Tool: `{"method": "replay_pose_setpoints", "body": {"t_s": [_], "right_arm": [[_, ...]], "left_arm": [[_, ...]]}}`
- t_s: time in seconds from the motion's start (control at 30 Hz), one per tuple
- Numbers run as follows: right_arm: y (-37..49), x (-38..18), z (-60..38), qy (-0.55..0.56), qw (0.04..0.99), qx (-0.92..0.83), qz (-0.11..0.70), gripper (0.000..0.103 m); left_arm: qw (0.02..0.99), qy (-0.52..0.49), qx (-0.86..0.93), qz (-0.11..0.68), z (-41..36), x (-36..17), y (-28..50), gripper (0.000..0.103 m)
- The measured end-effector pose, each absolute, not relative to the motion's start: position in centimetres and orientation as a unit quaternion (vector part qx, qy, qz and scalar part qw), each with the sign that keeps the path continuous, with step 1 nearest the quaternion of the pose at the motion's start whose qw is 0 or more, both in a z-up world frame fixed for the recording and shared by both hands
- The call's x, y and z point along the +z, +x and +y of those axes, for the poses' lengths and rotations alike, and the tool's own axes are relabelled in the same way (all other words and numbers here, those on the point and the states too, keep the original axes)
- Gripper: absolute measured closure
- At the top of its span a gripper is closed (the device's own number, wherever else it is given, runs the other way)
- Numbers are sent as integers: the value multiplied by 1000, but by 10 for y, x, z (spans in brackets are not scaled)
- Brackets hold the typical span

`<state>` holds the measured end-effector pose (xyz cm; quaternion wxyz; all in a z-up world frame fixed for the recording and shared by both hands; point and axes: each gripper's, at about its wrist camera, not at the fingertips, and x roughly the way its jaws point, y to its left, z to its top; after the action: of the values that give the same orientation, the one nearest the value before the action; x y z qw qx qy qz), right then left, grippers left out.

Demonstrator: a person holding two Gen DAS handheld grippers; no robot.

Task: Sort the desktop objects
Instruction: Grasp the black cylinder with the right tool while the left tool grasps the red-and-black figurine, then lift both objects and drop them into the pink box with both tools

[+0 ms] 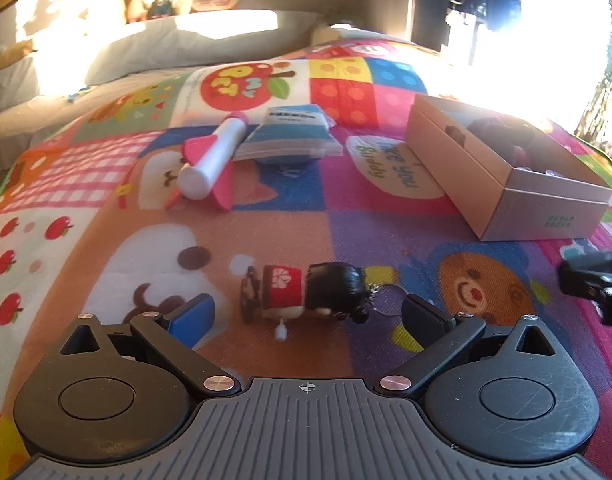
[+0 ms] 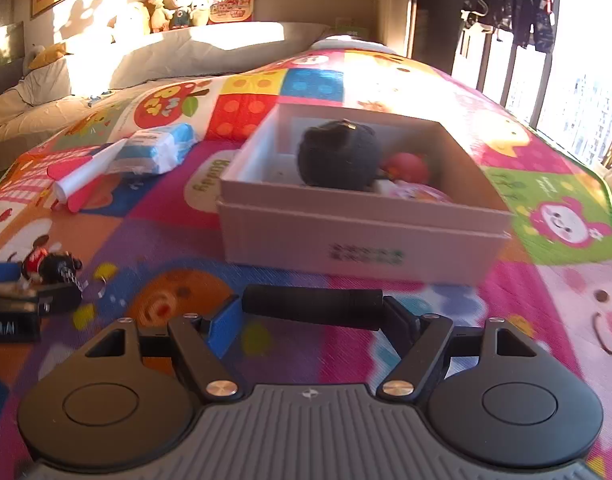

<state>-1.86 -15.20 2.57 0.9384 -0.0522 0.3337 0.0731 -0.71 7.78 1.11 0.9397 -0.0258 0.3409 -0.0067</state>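
Note:
A small doll keychain (image 1: 306, 294) in a red dress with black hair lies on its side on the colourful play mat. My left gripper (image 1: 308, 318) stands open around it, and neither pad touches it. In the right wrist view, my right gripper (image 2: 312, 322) is shut on a black cylinder (image 2: 312, 306), held crosswise by its two ends a little above the mat. Just ahead of it stands an open cardboard box (image 2: 346, 236) holding a dark round plush (image 2: 338, 156) and a red toy (image 2: 406, 166). The doll (image 2: 45, 264) also shows at the far left.
A white and pink toy rocket (image 1: 209, 164) and a blue and white tissue pack (image 1: 289, 132) lie farther back on the mat. The box (image 1: 506, 184) sits to the right. The right gripper's tip (image 1: 594, 280) shows at the right edge. Pillows and plush toys are behind.

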Motion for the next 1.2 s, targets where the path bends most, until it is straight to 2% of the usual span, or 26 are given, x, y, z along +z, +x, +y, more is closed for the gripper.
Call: {"method": "replay_pose_setpoints", "body": {"t_s": [0.2,0.27,0.4,0.47,0.83,1.2], "right_arm": [[-48,19,-187,-65,938,42,339,28],[-54,16,-193,-62,938,37,340,28],[-58,12,-198,-52,938,34,341,28],[-58,11,-198,-50,938,36,341,28],[-74,22,-204,-46,942,48,328,28],[-121,73,-215,-80,958,43,271,28]], "left_arm": [[940,-8,5,342,67,10,8,2],[939,-1,5,344,65,10,10,10],[939,12,3,344,61,11,8,18],[939,16,1,342,59,13,6,30],[940,37,-43,336,38,30,-35,30],[947,36,-150,280,-4,75,-90,30]]}}
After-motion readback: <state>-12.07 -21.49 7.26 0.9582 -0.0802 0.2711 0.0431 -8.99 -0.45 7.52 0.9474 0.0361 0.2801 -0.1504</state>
